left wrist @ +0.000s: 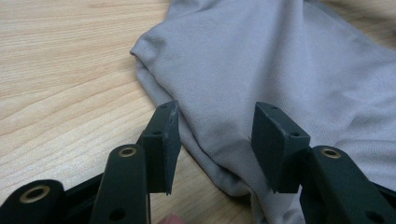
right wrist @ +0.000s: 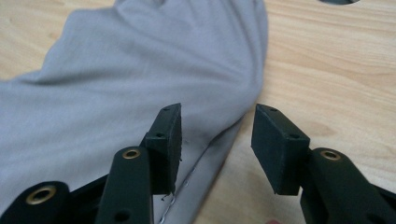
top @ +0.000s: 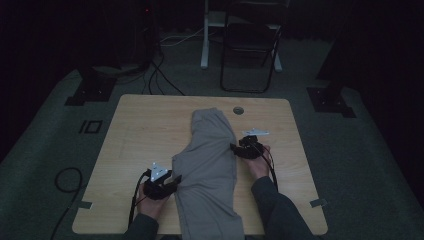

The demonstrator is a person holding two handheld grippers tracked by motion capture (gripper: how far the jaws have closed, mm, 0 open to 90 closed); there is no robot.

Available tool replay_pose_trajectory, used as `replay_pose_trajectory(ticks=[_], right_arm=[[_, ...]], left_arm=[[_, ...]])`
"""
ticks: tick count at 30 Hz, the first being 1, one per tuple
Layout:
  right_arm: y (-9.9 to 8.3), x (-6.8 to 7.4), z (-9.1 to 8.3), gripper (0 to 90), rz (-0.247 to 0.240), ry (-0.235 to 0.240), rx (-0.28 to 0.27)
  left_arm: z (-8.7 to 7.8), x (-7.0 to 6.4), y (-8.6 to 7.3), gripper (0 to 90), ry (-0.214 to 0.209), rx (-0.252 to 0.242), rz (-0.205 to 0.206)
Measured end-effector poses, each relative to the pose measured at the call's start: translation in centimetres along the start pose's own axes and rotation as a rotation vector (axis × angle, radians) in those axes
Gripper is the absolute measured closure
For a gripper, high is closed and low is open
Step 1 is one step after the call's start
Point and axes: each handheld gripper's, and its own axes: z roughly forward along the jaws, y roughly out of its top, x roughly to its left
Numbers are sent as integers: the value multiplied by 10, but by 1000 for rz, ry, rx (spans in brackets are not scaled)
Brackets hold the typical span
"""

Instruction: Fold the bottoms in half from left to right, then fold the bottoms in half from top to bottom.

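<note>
Soft matt grey cloth garment (left wrist: 280, 60) on a smooth, seemingly laminated pale wood-grain table (left wrist: 60, 70); jaws matt black.

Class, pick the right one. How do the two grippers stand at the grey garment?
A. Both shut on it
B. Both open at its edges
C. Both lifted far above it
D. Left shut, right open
B: the left gripper and right gripper each show parted jaws at an edge of the grey garment.

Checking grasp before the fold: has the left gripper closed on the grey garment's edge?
No, the left gripper has its jaws apart, with the grey garment edge lying unclamped between them.
</note>
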Motion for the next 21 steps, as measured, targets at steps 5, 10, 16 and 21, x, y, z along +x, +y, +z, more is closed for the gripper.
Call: replay_pose_trajectory(ticks=[5, 10, 16, 21], right_arm=[[-2, 4, -3, 514, 0, 9, -5], [-7, 11, -3, 512, -18, 18, 6], [-9, 20, -5, 707, -44, 19, -3], [-8, 18, -11, 806, -35, 7, -15]], left_arm=[[0, 1, 0, 520, -3, -1, -6], [-1, 4, 0, 520, -8, -14, -35], [-1, 9, 2, 521, -23, -15, -55], [1, 10, 6, 522, -32, -13, -51]])
